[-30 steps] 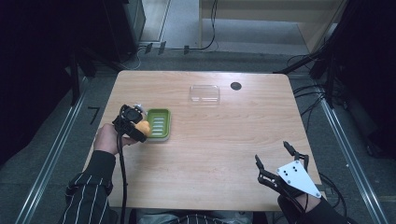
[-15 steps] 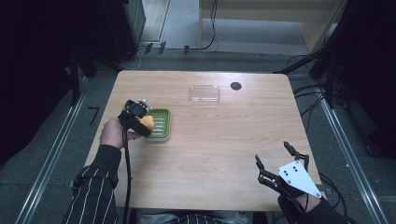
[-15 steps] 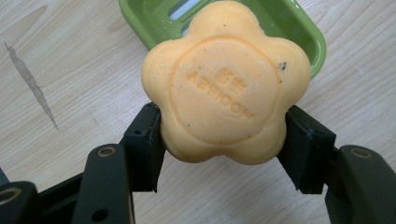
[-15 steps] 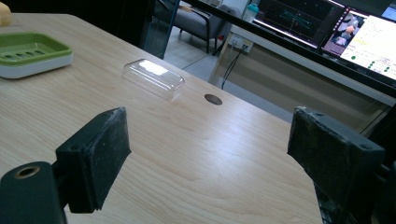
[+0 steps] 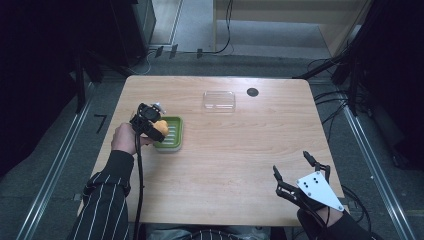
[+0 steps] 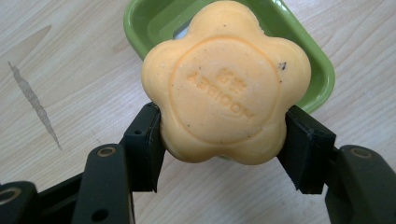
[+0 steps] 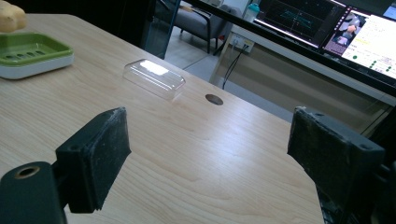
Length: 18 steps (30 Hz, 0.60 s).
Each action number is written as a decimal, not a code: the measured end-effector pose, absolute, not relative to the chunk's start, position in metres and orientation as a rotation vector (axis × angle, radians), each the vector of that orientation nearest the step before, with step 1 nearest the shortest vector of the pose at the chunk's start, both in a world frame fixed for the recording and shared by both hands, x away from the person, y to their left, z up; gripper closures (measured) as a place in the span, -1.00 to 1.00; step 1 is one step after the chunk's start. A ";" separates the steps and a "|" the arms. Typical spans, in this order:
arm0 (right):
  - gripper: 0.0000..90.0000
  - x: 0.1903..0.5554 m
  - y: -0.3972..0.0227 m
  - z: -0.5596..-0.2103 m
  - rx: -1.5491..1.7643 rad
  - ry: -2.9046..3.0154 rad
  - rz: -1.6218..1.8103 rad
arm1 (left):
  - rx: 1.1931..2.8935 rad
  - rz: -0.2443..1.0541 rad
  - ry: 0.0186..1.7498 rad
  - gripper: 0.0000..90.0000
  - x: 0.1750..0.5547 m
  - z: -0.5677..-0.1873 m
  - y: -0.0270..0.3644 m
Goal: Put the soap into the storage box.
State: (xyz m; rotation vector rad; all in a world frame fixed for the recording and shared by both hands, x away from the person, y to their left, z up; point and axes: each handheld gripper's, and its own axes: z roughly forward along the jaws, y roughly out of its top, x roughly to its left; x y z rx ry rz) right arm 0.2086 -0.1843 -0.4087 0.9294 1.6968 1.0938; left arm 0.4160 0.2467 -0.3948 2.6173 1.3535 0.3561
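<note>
Surface (image 5: 240, 160) of pale wood, rectangular, takes up the middle of the high view, with dark floor and cables around it.

Person's left sleeve, black with thin white stripes, enters at about 7 o'clock; the hand grips the left tongs (image 5: 155, 126) over the surface's 9 o'clock side. Right tongs (image 5: 299, 172) sit near the 5 o'clock corner, grey three-cornered plate on top, jaws spread wide with nothing between them. In the right gripper view the two black pads stand well apart over bare wood.

Green soap dish (image 5: 169, 134), ribbed inside, on a white base, rests on the surface at roughly 9 o'clock, just beside the left hand. Clear plastic lid (image 5: 219, 100) lies at about 12 o'clock, well apart from the dish. Small dark round hole (image 5: 252, 92) sits just beside the lid, toward 1 o'clock.

Orange soap (image 6: 226, 84), flower-shaped with raised lettering on its face, is pinched by the left tongs: one black pad presses on each flank of it. In the left gripper view it hangs above the near rim of the green soap dish (image 6: 322, 70), covering most of the dish's hollow. Whether the soap's underside touches the dish I cannot tell.
</note>
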 end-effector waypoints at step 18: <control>-0.70 0.211 -0.184 -0.409 0.919 1.700 1.098 | 2.656 0.341 1.323 -0.11 0.433 -0.409 0.229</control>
